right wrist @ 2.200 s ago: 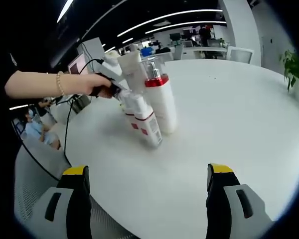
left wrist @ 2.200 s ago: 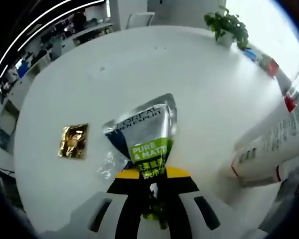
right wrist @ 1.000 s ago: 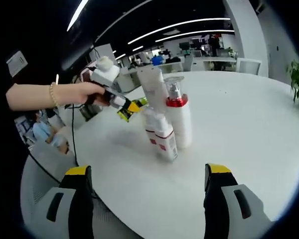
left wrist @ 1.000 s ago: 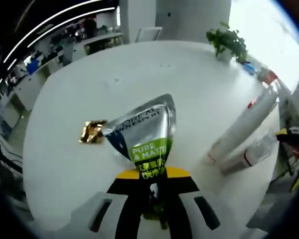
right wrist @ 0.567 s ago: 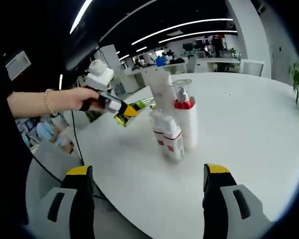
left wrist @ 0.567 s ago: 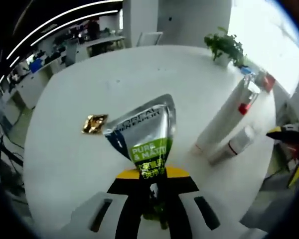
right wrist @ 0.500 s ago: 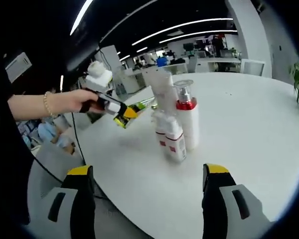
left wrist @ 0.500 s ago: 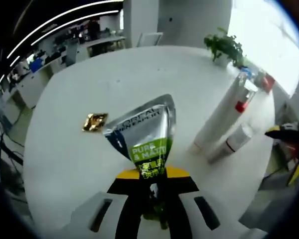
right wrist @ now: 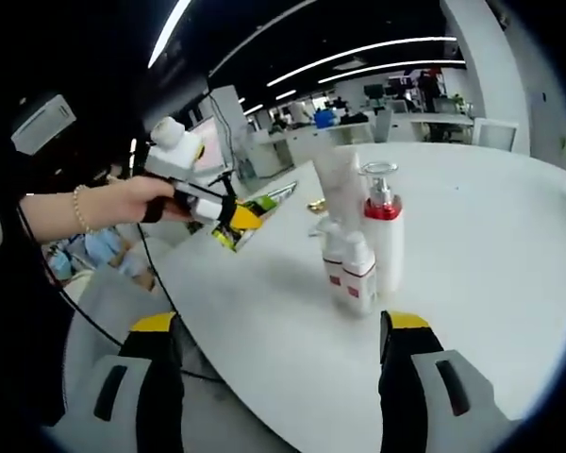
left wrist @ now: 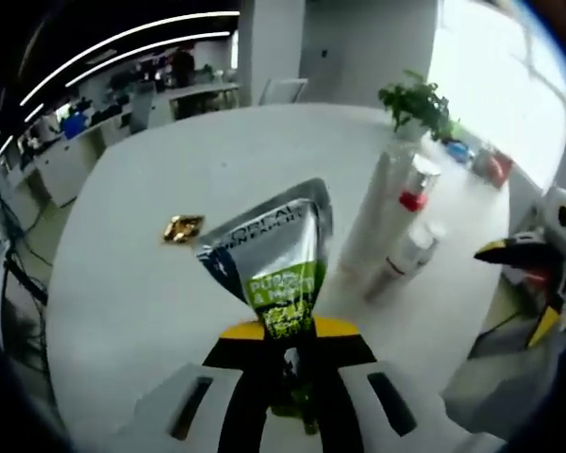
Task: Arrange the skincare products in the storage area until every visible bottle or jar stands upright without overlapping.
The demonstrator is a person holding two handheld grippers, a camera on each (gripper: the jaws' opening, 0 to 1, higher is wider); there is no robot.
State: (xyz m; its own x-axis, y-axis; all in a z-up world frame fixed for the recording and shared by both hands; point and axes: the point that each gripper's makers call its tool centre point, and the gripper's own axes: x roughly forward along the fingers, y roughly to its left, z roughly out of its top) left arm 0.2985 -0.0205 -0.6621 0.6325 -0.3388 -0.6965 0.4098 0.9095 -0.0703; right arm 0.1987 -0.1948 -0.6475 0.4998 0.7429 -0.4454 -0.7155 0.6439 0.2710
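White table (left wrist: 151, 283) | left hand-held gripper (left wrist: 291, 363) clamps tube (left wrist: 274, 250) | right hand-held gripper (right wrist: 278, 363) agape | foil scrap (left wrist: 182, 227), perhaps wrapper

A round white table (left wrist: 151, 283) carries a tight cluster of upright skincare bottles (right wrist: 363, 250): a tall white tube, a pump bottle with a red collar, and two shorter white ones in front. Apart from them lies a small gold foil packet (left wrist: 182, 227). A potted plant (left wrist: 417, 104) stands at the far edge.

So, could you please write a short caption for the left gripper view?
Left gripper grips a green-and-silver tube above the white table, upright bottles standing right.
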